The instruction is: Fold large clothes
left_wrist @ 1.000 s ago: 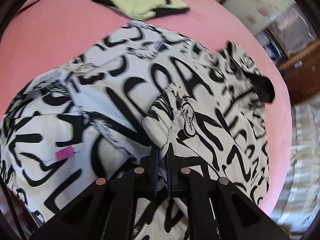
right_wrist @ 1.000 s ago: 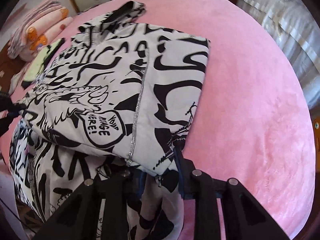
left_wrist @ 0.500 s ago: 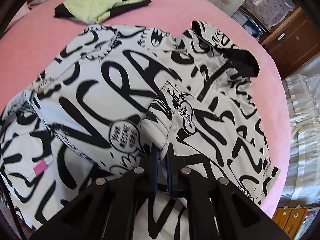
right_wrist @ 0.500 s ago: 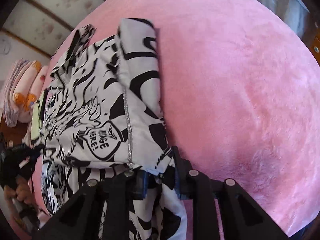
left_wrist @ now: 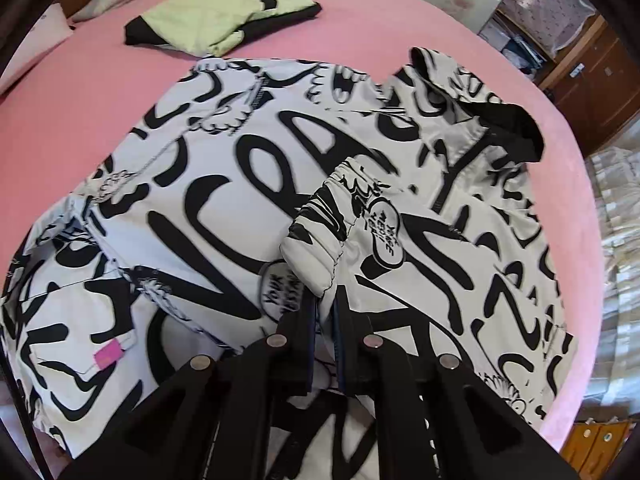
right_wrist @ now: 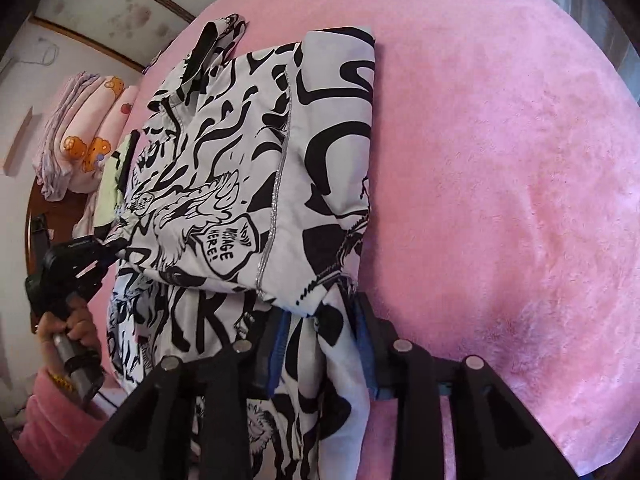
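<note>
A large white jacket with black graffiti print lies spread on the pink bed. Its black-lined hood is at the far right. My left gripper is shut on a pinch of the jacket just below a gathered sleeve cuff. In the right wrist view the jacket has one side folded over itself. My right gripper sits at the jacket's near corner. Its jaws are opening, with loose fabric hanging between the blue pads. The left gripper shows at the left, held by a hand.
A folded green and black garment lies at the far side of the bed. Pink bedding with bear prints is stacked beyond the bed. Wooden cabinets stand at the right. Bare pink bed stretches right of the jacket.
The folded side of the jacket has come down flat onto the rest. The right gripper's jaws have widened around the corner fabric. The left gripper kept its pinch and shifted slightly.
</note>
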The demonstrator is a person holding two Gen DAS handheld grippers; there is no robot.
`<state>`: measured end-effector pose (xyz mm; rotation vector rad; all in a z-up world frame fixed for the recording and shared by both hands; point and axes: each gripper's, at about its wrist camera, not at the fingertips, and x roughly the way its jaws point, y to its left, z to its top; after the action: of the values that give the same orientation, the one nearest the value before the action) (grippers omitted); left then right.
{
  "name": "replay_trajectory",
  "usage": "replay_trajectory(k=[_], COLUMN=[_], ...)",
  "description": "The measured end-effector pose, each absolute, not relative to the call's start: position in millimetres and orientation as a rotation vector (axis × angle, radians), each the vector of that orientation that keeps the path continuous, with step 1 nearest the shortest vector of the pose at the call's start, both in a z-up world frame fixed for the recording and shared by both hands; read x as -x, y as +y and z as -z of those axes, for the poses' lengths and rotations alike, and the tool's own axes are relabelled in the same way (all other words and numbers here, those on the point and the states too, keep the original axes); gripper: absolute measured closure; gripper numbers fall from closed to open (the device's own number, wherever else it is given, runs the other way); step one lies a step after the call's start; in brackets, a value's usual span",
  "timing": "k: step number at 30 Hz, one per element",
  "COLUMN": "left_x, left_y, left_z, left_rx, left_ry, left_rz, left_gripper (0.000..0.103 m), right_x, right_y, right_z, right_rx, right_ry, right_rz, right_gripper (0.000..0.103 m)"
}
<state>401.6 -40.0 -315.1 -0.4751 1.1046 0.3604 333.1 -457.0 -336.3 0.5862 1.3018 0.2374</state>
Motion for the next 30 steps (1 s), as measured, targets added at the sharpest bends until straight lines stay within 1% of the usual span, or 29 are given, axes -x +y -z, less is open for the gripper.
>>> replay_trajectory(k=[3,6,12,16,22,26,28,29,30], left_x=[-400,-398,-400,-400,-401,-401,-400,-400,-400], left_y=[-29,-21,-21,-20,-24,-23,-23,-23,-24], left_z=[321,323,325,327,325,325,324,323,322], left_rx=[0.498,0.514,0.472,0.476,0.433,0.439,0.443,0.440,0.438], left_ry=[1.117,1.115,1.123,1.128,1.129,1.129,1.127,1.125,1.127], left_rz=[-0.400,-0.413,-0.458,-0.493,-0.483,-0.482,-0.477,-0.471,-0.460], left_gripper=[0.097,0.097,0.095,0.095,0.095,0.095,0.095,0.095,0.095], right_x=[-332,-331,-341,-347,-355,-367,-374,-378,-380], right_y=[-458,-463,-459,-449,-454,-456,-455,-453,-452], right_z=[329,324,332,345,360,368,373,375,377], right_rx=[-0.558,-0.559,-0.596,-0.596,-0.773,-0.777,-0.769,-0.755,-0.738], right_ry=[1.319,1.287,1.304,1.356,1.328,1.337,1.346,1.358,1.371], right_rz=[-0.278,-0.281,-0.281,-0.260,-0.223,-0.175,-0.180,-0.180,-0.176], right_gripper=[0.057,0.052,0.052,0.052,0.052,0.052,0.056,0.066,0.073])
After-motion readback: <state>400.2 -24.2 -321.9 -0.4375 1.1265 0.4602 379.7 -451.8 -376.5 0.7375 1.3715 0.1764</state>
